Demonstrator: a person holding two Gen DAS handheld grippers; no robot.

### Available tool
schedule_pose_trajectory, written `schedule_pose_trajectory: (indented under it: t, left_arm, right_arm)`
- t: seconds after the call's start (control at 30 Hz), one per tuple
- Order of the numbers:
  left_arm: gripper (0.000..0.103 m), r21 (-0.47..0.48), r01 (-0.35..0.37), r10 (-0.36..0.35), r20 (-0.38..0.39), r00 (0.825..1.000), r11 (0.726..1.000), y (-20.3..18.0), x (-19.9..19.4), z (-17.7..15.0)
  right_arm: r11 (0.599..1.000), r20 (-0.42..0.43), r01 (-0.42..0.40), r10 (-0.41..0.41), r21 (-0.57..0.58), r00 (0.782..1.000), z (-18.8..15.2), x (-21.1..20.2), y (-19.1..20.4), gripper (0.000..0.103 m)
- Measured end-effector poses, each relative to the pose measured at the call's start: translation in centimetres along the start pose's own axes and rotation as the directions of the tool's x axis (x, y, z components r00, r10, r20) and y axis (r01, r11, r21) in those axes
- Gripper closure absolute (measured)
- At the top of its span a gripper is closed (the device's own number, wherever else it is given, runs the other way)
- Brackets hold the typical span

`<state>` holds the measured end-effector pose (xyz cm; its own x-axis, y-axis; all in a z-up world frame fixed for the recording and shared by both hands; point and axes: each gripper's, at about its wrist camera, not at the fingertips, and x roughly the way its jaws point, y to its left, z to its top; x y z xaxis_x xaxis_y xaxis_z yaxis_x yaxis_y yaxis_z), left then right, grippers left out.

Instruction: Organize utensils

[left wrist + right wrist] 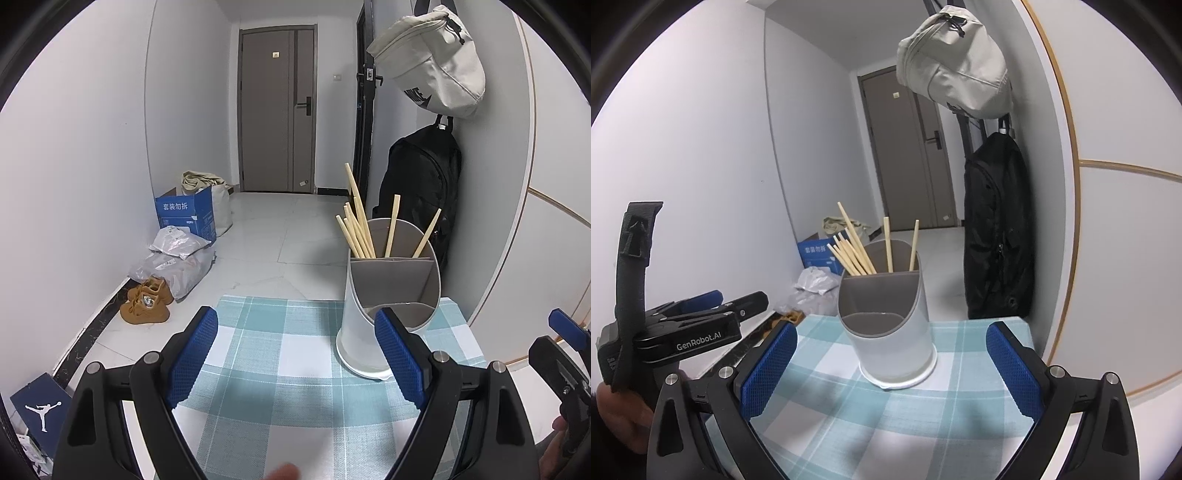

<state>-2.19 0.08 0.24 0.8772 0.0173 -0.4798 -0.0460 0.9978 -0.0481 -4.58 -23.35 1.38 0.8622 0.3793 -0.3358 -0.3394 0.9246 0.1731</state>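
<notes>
Chopsticks [854, 248]: light, stiff, slippery wood; pinch yours mid-shaft. Holder [892, 325]: tall, tippable, on checked surface [849, 406]. Left gripper [295, 363], right gripper [892, 373]: jaws spread, empty.

left black two-finger gripper with blue textured pads [297, 360]: jaws standing wide, nothing between pads, pointing slightly downward | right black two-finger gripper with blue textured pads [892, 369]: jaws spread wide, gripping nothing, tilting slightly down | person's hand [622, 413]: wrapping the left gripper's handle

nine chopsticks [360, 225], one holder [388, 295], two bags, two shoes [147, 302].
</notes>
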Motion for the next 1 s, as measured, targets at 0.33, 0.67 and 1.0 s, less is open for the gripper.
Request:
schedule_pose_trajectory:
  t: [0.33, 0.67, 1.0]
  left_arm:
    - [0.019, -0.025, 0.002, -0.002, -0.005, 1.0, 1.0, 0.37, 0.18, -0.05]
    - [0.019, -0.029, 0.005, -0.005, -0.015, 1.0, 1.0, 0.39, 0.35, -0.12]
    - [0.019, -0.023, 0.011, -0.012, -0.015, 1.0, 1.0, 0.39, 0.24, -0.13]
  right_arm:
    - [1.0, -0.009, 0.002, -0.002, 0.001, 1.0, -0.09, 0.11, 0.01, 0.0]
    - [1.0, -0.005, 0.005, -0.005, 0.004, 1.0, -0.14, 0.09, -0.11, 0.0]
    - [1.0, -0.009, 0.005, -0.005, 0.004, 1.0, -0.26, 0.13, -0.04, 0.0]
